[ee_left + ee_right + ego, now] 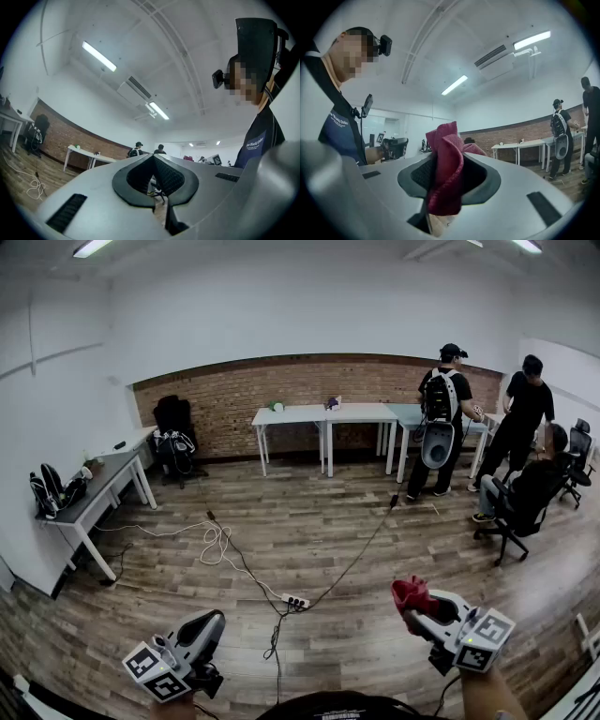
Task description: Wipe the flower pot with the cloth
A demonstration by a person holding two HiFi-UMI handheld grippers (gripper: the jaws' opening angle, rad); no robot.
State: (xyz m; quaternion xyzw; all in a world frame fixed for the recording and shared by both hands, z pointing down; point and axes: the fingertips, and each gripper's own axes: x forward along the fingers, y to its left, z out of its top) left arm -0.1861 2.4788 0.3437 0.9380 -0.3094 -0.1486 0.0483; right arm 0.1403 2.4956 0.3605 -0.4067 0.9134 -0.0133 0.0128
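A crumpled red cloth [411, 592] sticks out of my right gripper [410, 607] at the lower right of the head view. In the right gripper view the cloth [447, 173] fills the gap of the right gripper [445, 161], which is shut on it. My left gripper [214, 620] is held low at the left, shut with nothing in it; in the left gripper view its pads [164, 176] meet at the left gripper's [153, 164] tip. Both point out over the wooden floor. I cannot make out a flower pot; a small green object [277, 406] sits on a far table.
White tables [323, 416] stand against the brick wall, a grey desk [94, 488] with bags at the left. Cables and a power strip [294, 601] lie on the floor ahead. Two people stand [444, 418] at the right, and one sits on an office chair [525, 493].
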